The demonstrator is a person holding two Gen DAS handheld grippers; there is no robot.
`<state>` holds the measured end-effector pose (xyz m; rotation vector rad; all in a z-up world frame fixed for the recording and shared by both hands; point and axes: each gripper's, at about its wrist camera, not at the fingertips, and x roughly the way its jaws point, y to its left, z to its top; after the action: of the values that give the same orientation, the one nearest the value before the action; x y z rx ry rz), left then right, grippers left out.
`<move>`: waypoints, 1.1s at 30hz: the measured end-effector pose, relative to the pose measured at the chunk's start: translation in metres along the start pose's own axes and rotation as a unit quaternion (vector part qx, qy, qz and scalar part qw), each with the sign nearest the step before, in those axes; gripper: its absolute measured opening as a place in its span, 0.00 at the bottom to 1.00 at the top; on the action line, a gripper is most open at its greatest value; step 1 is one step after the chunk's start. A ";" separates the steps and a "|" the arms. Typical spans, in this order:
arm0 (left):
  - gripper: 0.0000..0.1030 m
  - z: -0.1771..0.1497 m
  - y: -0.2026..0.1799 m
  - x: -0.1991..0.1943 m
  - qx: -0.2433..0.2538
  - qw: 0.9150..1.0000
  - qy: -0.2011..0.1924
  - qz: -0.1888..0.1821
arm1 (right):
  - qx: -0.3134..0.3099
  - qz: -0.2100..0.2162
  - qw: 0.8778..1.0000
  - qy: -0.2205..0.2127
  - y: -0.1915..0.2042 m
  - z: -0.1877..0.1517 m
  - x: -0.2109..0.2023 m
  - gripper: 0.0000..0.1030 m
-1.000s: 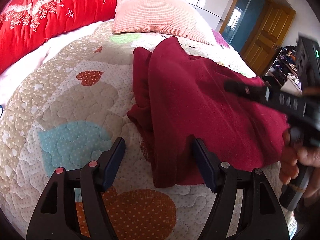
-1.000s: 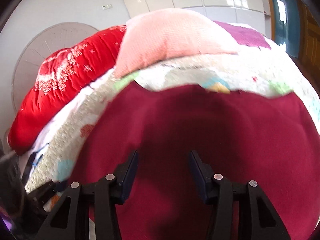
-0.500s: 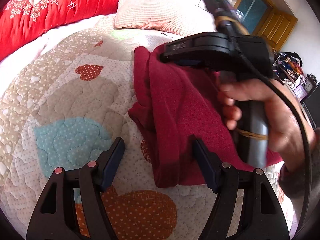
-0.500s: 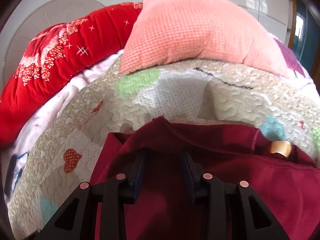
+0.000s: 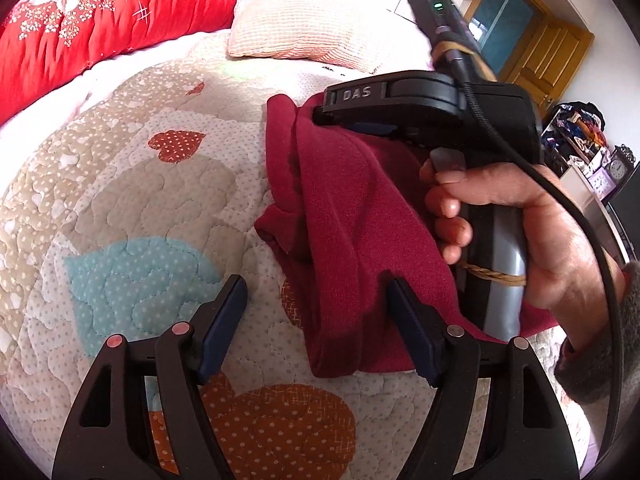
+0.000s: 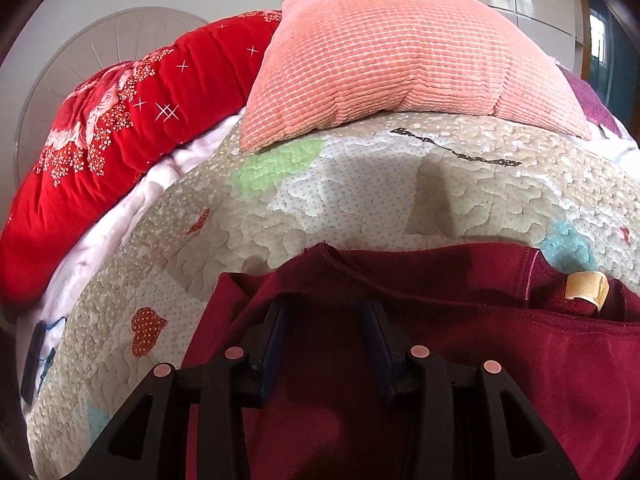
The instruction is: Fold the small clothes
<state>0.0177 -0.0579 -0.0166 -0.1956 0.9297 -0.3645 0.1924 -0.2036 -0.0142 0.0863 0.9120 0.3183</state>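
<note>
Left gripper (image 5: 316, 312) nearest, jaws wide, gripping nothing: left pad over bare quilt (image 5: 132, 208), right pad resting on the near edge of the dark red garment (image 5: 352, 216). Garment lies bunched on the quilt, right of centre. My right hand (image 5: 516, 224) holds the right gripper (image 6: 326, 316) over the garment's far corner. Its jaws were just opening a bit, now about half apart with a fold of red cloth between the pads; can't tell whether they press it. A tan label (image 6: 586, 288) shows at the garment's far right edge. Beyond: pink pillow (image 6: 400, 60), red blanket (image 6: 120, 128) far left.
</note>
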 end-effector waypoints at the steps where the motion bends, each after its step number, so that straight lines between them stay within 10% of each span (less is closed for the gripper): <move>1: 0.72 0.000 0.000 -0.001 -0.001 1.000 0.000 -0.001 | 0.002 0.002 1.000 0.001 0.001 -0.002 -0.005 0.40; 9: 0.72 -0.003 0.006 -0.011 -0.023 1.000 0.002 -0.008 | -0.003 0.043 0.997 0.068 0.033 -0.005 -0.025 0.66; 21: 0.72 -0.006 0.015 -0.014 -0.045 0.999 0.002 -0.022 | -0.129 -0.078 0.978 0.147 0.089 -0.017 0.026 0.99; 23: 0.72 -0.004 0.017 -0.013 -0.047 0.999 0.001 -0.024 | -0.161 -0.098 0.972 0.143 0.091 -0.021 0.027 0.90; 27: 0.72 -0.002 0.016 -0.011 -0.044 0.999 -0.005 -0.022 | -0.173 -0.083 0.976 0.106 0.077 -0.017 0.002 0.30; 33: 0.80 0.003 0.009 -0.008 -0.042 0.998 -0.017 -0.045 | -0.097 -0.005 0.994 0.045 0.043 -0.010 -0.047 0.18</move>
<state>0.0182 -0.0463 -0.0121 -0.3215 0.9048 -0.4041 0.1475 -0.1779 0.0245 -0.1116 0.9664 0.4027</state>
